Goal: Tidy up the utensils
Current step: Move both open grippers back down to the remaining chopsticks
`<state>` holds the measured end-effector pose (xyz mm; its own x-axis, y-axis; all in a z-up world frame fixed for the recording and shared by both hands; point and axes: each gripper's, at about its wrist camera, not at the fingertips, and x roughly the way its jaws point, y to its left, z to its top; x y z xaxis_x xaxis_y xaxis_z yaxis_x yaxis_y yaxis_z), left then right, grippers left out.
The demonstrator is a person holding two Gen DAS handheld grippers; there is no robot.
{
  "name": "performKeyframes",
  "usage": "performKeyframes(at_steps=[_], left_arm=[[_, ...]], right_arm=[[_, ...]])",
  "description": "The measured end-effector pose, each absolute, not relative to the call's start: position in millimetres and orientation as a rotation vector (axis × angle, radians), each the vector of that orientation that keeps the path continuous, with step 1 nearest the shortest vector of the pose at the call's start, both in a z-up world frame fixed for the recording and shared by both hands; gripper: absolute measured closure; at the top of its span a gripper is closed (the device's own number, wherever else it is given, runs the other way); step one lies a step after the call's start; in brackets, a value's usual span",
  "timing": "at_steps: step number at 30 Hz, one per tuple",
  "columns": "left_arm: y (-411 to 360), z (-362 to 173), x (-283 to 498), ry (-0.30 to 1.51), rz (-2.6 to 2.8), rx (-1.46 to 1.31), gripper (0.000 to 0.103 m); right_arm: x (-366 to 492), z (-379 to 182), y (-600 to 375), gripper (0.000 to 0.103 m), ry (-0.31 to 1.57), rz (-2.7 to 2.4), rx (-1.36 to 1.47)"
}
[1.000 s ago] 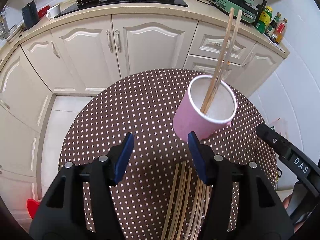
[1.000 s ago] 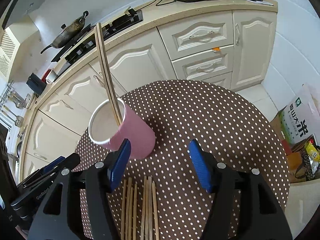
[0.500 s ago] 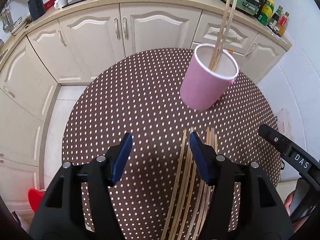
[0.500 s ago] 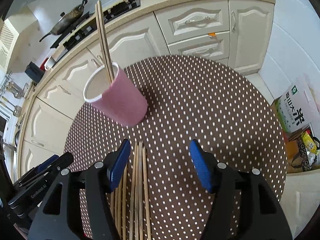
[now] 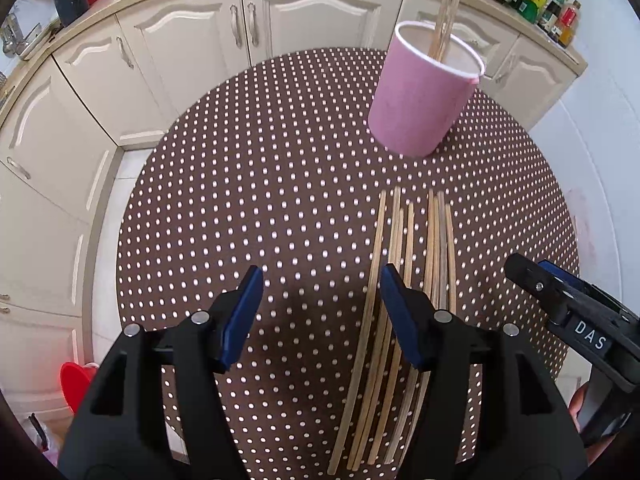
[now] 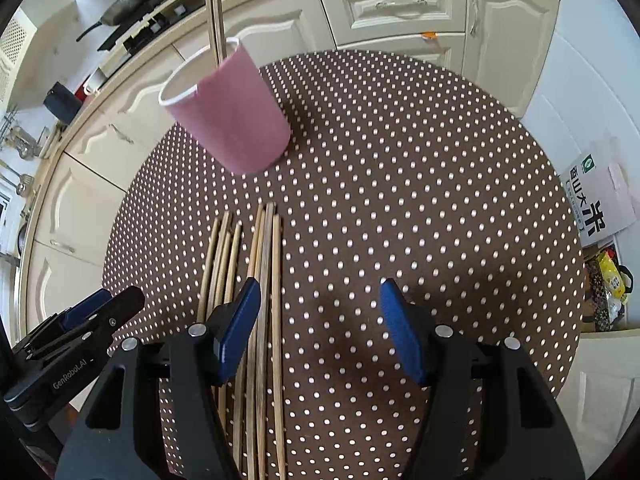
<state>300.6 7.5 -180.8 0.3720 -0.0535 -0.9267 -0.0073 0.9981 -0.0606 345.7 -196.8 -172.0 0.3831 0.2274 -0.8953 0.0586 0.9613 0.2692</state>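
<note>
the chopsticks [image 5: 404, 280] on the table [image 5: 260, 200] looked light, stiff and thin — best pinched mid-length. both the left gripper [image 5: 322, 312] and right gripper [image 6: 320, 324] hung released, grasping nothing — the cup [image 5: 424, 100] stood beyond.

cup [image 5: 420, 104] behind chopsticks [image 5: 396, 300], on table [image 5: 260, 200]

the two chopsticks [image 5: 447, 8] standing in the pink cup [image 5: 420, 104] run out past the top edge in both views. the loose chopsticks [image 6: 260, 320] on the table pass under a gripper finger and off the bottom edge. bottles [image 5: 560, 20] on the counter are too small to read.
</note>
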Motion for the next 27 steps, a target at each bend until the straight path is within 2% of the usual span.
performKeyframes(at_steps=[17, 27], left_arm=[[6.1, -217.2, 287.0, 1.289, -0.045, -0.029, 0.04], [9.2, -232.3, 292.2, 1.325, -0.056, -0.027, 0.04]], right_arm=[[336.0, -210.1, -165.3, 0.044, 1.287, 0.118, 0.184], [334.5, -216.3, -140.6, 0.043, 1.282, 0.099, 0.116]])
